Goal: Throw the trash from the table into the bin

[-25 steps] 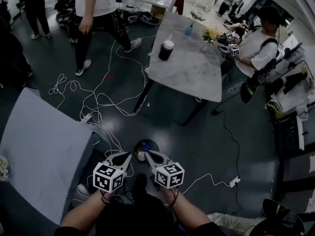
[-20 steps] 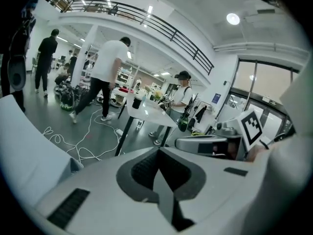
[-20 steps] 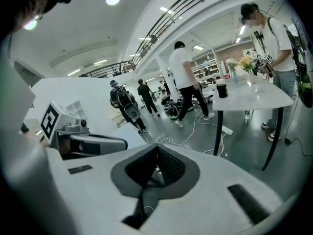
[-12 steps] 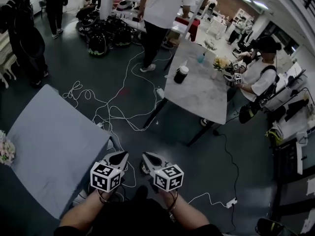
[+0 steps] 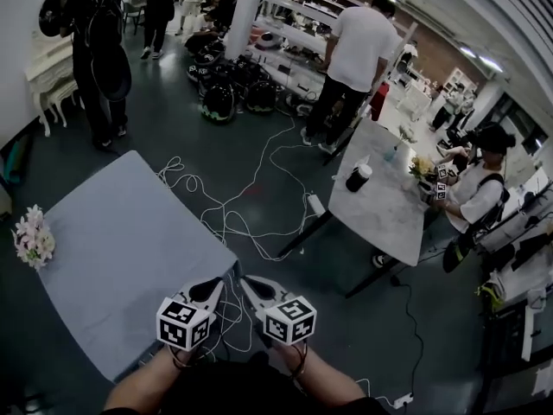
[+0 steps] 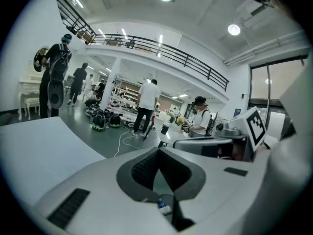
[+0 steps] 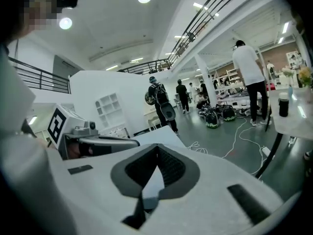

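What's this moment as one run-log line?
left gripper: shut | right gripper: shut | both: beside grey table | flowers: on table edge

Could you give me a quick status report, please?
Left tool shut, empty; right tool shut, empty. No trash visible on table, only flowers. Cables on floor ahead.

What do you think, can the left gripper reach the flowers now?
Probably not: the flowers sit at the table's far edge, well away from the left gripper, though nothing blocks the way.

floor: white cables | dark helmets beyond | person in white shirt standing
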`<act>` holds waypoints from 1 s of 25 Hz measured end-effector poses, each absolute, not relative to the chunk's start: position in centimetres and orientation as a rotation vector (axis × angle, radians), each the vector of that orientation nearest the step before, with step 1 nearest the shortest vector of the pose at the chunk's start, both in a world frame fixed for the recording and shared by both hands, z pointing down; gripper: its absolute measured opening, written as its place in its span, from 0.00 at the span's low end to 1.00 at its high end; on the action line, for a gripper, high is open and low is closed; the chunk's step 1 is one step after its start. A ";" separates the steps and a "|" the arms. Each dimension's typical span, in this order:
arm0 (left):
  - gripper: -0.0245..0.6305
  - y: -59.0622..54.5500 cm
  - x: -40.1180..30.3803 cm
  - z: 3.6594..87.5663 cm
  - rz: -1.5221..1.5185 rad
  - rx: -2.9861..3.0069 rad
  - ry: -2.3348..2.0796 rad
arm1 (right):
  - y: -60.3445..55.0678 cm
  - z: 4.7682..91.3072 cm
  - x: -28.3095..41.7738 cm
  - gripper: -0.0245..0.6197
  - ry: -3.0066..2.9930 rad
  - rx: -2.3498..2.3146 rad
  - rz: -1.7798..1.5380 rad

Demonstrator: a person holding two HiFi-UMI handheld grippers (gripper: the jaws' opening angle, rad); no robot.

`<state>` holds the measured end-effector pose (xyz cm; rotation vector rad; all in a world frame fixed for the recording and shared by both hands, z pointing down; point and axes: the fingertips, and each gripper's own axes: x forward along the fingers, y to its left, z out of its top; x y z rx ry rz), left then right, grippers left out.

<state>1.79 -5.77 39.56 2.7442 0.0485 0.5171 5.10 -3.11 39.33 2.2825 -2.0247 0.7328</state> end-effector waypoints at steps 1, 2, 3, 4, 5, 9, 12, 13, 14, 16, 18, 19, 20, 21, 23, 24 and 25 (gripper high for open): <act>0.06 -6.8 0.9 39.2 0.502 2.744 0.024 | -4.4 39.0 4.2 0.05 -2.052 2.256 0.721; 0.06 -7.8 0.0 38.8 0.485 2.745 0.001 | -5.7 38.6 3.4 0.05 -2.078 2.231 0.710; 0.06 -8.8 -0.8 38.4 0.468 2.749 -0.021 | -6.9 38.2 2.5 0.05 -2.103 2.207 0.698; 0.06 -9.8 -1.7 38.0 0.453 2.756 -0.043 | -8.1 37.8 1.7 0.04 -2.126 2.186 0.686; 0.06 -10.9 -2.6 37.6 0.441 2.766 -0.063 | -9.4 37.4 0.9 0.04 -2.146 2.168 0.675; 0.06 -15.5 -6.9 36.6 0.407 2.787 -0.150 | -14.3 36.5 -3.0 0.04 -2.209 2.095 0.640; 0.06 -18.5 -10.5 35.6 0.379 2.800 -0.215 | -17.7 35.9 -6.2 0.04 -2.245 2.036 0.613; 0.06 -19.4 -11.8 35.2 0.372 2.806 -0.237 | -18.7 35.6 -7.2 0.04 -2.256 2.020 0.604; 0.06 -20.3 -13.2 34.9 0.368 2.812 -0.259 | -19.6 35.3 -8.2 0.04 -2.267 2.006 0.595; 0.06 -22.1 -15.9 34.4 0.362 2.825 -0.311 | -21.2 34.6 -10.2 0.04 -2.294 1.984 0.577; 0.06 -23.9 -18.6 34.0 0.349 2.824 -0.378 | -22.3 34.0 -12.1 0.04 -2.329 1.952 0.570; 0.06 -24.7 -19.9 33.9 0.337 2.815 -0.416 | -22.6 33.8 -13.0 0.04 -2.348 1.926 0.573; 0.06 -25.3 -21.2 33.8 0.325 2.803 -0.456 | -22.8 33.7 -13.9 0.04 -2.367 1.896 0.578; 0.06 -25.8 -22.4 33.7 0.315 2.792 -0.495 | -22.9 33.6 -14.7 0.04 -2.386 1.864 0.581; 0.06 -26.7 -24.3 33.4 0.307 2.779 -0.566 | -23.3 33.1 -15.9 0.04 -2.420 1.809 0.572; 0.06 -27.1 -25.2 33.3 0.305 2.776 -0.598 | -23.6 32.8 -16.3 0.04 -2.437 1.788 0.565; 0.06 -27.5 -26.0 33.3 0.302 2.771 -0.629 | -24.1 32.7 -16.8 0.04 -2.453 1.769 0.561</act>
